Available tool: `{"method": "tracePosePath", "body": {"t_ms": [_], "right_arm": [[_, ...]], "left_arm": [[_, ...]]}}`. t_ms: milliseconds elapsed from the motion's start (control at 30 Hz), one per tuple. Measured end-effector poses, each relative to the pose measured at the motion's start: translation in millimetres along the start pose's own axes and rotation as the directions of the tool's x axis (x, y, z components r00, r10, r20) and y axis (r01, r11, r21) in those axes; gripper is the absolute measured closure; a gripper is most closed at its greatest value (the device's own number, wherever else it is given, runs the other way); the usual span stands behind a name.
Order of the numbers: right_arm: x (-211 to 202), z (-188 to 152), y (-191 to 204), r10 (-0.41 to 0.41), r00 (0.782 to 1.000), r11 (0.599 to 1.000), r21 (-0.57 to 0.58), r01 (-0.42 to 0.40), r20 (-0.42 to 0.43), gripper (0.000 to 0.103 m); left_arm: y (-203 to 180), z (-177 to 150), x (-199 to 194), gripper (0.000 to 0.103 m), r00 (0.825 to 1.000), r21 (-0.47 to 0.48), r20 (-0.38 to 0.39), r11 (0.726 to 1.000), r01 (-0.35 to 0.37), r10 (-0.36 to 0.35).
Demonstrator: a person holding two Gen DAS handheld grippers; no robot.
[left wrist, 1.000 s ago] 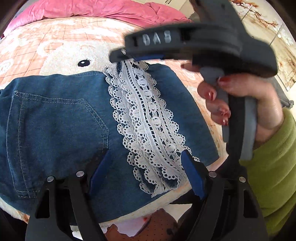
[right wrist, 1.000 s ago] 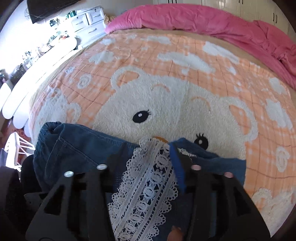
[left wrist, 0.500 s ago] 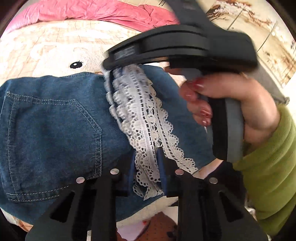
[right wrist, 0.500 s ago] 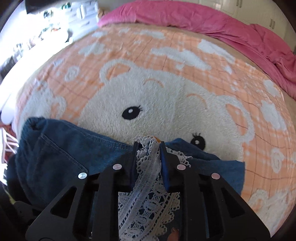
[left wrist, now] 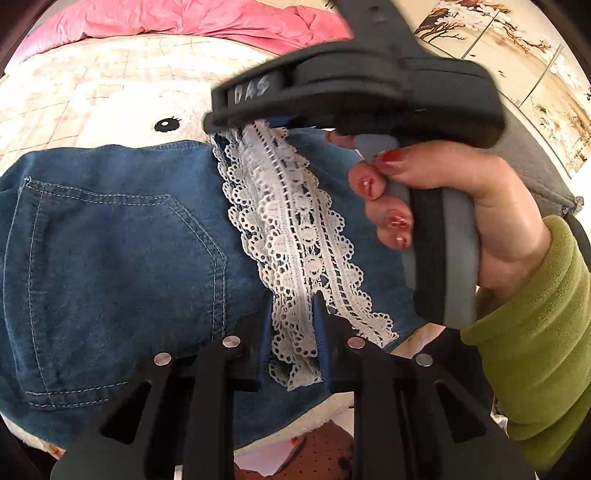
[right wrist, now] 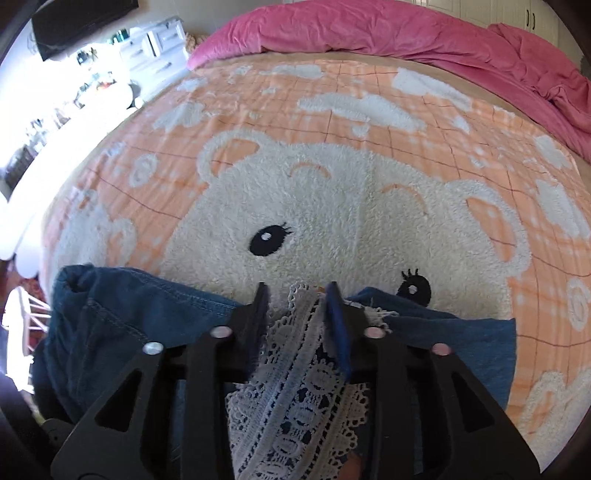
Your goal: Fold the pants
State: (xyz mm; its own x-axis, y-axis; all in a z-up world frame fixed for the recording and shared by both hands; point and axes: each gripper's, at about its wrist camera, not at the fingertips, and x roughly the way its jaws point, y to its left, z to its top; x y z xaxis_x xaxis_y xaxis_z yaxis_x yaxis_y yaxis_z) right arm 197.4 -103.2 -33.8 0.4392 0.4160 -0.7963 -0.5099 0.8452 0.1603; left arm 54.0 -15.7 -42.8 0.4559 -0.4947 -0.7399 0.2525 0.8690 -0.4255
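Observation:
Blue denim pants point(left wrist: 110, 240) with a white lace hem strip point(left wrist: 291, 229) lie folded on the bear-print blanket point(left wrist: 92, 96). My left gripper point(left wrist: 291, 325) is shut on the near end of the lace. My right gripper point(right wrist: 297, 299) is shut on the far end of the same lace strip point(right wrist: 291, 387); it also shows in the left wrist view point(left wrist: 354, 92), held by a hand with red nails. The denim point(right wrist: 122, 325) spreads to both sides of the right gripper.
A pink duvet point(right wrist: 388, 33) is bunched along the far side of the bed. A white dresser with clutter point(right wrist: 147, 48) stands beyond the bed's left edge. The bed's near edge and floor point(left wrist: 314, 454) show below the pants.
Both grippers closed from open onto the two ends of the lace hem. The lace is now bunched between the fingers and lifted slightly.

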Motion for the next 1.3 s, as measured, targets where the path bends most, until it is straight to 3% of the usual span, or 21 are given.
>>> {"method": "tracePosePath", "body": {"t_ms": [133,367,467,633,800,1167,1233,1300], "right_arm": [[-54.1,-16.4,-13.2,0.048,0.992,0.998,0.039,-0.053,0.113,0.057],[-122.9,-87.4,-33.3,-0.1,0.978,0.995,0.031,0.096,0.185,0.054],[-125.8,-115.8,-29.8,-0.144,0.976,0.989,0.004,0.145,0.166,0.054],[-121.0,-145.5,-19.1,-0.095,0.985,0.995,-0.028,0.1,0.141,0.054],[-88.2,-171.2,-27.5,-0.132,0.991,0.991,-0.013,0.132,-0.002,0.054],[-86.7,-183.3,-26.4,-0.141,0.986,0.99,0.005,0.141,0.088,0.053],[-88.3,-182.4,-26.4,-0.143,0.986,0.99,0.008,0.143,0.09,0.053],[-92.0,-181.5,-25.4,-0.144,0.986,0.99,0.014,0.143,0.087,0.051]], "left_arm": [[-5.9,6.0,1.2,0.082,1.0,0.006,-0.006,1.0,0.003,-0.003],[2.9,12.8,-2.6,0.081,1.0,0.019,-0.009,1.0,-0.005,0.005],[-5.4,9.1,4.3,0.081,1.0,0.028,-0.009,0.999,-0.021,0.021],[-15.5,5.9,2.9,0.08,0.999,0.035,-0.009,0.998,-0.048,0.048],[-17.9,1.9,1.5,0.076,0.999,0.031,-0.013,0.998,-0.051,0.051],[-18.5,0.2,8.1,0.074,0.997,0.042,0.004,0.996,-0.074,0.074],[-20.1,-1.6,4.3,0.069,0.997,0.049,0.003,0.996,-0.081,0.081],[-21.7,-6.6,-4.1,0.052,0.996,0.061,0.004,0.994,-0.086,0.086]]}}
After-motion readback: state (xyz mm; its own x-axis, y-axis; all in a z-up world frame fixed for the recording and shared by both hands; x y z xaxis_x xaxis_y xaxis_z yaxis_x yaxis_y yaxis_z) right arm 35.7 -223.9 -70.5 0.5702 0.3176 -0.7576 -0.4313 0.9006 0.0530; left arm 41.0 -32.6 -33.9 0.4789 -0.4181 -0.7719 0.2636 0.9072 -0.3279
